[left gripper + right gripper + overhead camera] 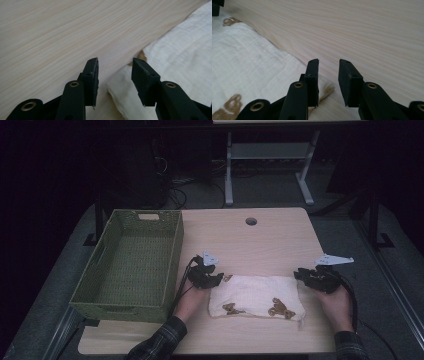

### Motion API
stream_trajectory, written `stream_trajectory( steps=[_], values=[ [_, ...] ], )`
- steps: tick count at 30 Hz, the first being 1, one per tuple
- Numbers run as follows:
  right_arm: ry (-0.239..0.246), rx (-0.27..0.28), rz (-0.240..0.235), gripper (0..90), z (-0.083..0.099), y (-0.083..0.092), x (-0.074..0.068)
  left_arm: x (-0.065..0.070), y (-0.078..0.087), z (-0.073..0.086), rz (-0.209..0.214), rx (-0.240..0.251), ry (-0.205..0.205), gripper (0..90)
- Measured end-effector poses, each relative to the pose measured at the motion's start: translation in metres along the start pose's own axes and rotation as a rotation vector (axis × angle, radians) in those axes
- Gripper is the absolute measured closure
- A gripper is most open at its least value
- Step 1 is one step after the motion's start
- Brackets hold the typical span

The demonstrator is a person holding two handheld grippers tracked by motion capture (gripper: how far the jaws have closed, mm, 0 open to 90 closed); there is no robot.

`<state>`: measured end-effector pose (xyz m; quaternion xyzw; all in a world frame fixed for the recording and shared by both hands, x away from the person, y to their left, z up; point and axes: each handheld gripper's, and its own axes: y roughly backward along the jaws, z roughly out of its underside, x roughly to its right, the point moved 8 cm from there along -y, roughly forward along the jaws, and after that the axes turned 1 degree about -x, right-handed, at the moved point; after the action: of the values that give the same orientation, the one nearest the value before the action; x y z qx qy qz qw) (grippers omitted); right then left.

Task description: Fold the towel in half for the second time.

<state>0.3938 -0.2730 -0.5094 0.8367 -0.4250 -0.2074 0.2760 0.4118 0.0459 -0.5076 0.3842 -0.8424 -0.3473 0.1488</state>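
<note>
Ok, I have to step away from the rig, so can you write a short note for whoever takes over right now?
Left gripper: open, at the left end of the folded white cloth, nothing held.
Right gripper: open, at the cloth's right end, nothing held.
The cloth lies folded on the wooden table; the green woven basket stands to its left with nothing in it.
Done: cloth folded.
Probably left: cloth into the basket.

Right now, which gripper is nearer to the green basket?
Left. The left gripper sits at the left end of the folded cloth, just beside the basket. The right gripper is at the cloth's right end, far across the table.
</note>
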Motion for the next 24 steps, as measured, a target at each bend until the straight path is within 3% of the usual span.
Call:
stream_trajectory(
  steps=[6,7,12,24],
  values=[
    [-0.022,-0.081,-0.037,66.7,0.011,-0.014,-0.001,-0.008,-0.003,0.003,-0.007,-0.016,0.014,56.2],
    [-0.018,-0.098,-0.026,68.1,0.013,-0.017,0.000,-0.010,-0.003,0.004,-0.008,-0.019,0.019,56.1],
    [-0.012,-0.088,-0.029,83.3,0.015,-0.016,0.000,-0.014,-0.005,0.008,-0.015,-0.033,0.016,55.5],
    [0.007,-0.086,-0.019,84.7,0.015,-0.016,-0.001,-0.011,-0.009,0.013,0.015,-0.058,0.018,53.6]
  ],
)
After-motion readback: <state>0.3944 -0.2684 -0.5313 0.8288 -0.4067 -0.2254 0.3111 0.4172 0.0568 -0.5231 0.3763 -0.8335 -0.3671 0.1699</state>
